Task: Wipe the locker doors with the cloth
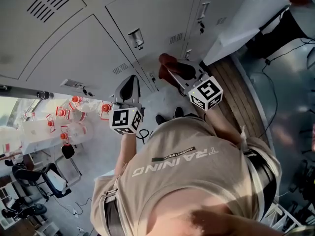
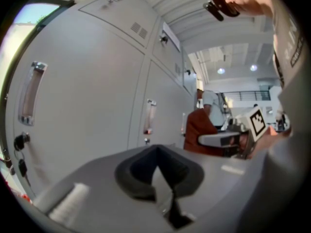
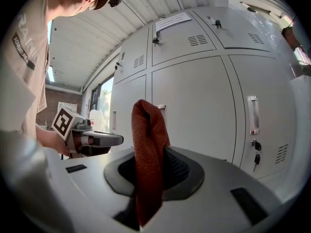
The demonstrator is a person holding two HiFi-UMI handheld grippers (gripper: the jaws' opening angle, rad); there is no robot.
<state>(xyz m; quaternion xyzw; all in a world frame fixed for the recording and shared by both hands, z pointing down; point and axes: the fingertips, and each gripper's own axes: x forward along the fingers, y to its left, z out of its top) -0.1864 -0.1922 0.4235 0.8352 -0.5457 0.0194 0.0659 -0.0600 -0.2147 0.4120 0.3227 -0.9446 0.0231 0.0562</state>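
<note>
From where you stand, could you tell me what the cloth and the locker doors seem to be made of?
Cloth: rust-red textile, matte, with a visible coarse weave; possibly microfibre.
Locker doors: probably painted sheet metal, smooth pale grey, judging by the punched vent slots.

Left gripper (image 2: 156, 152) closed, right gripper (image 3: 151, 154) clamped; side by side

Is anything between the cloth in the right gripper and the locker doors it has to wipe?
Nothing visible. The rust-red woven cloth is clamped in the right gripper, and the grey metal locker doors stand straight ahead with open air between.
</note>
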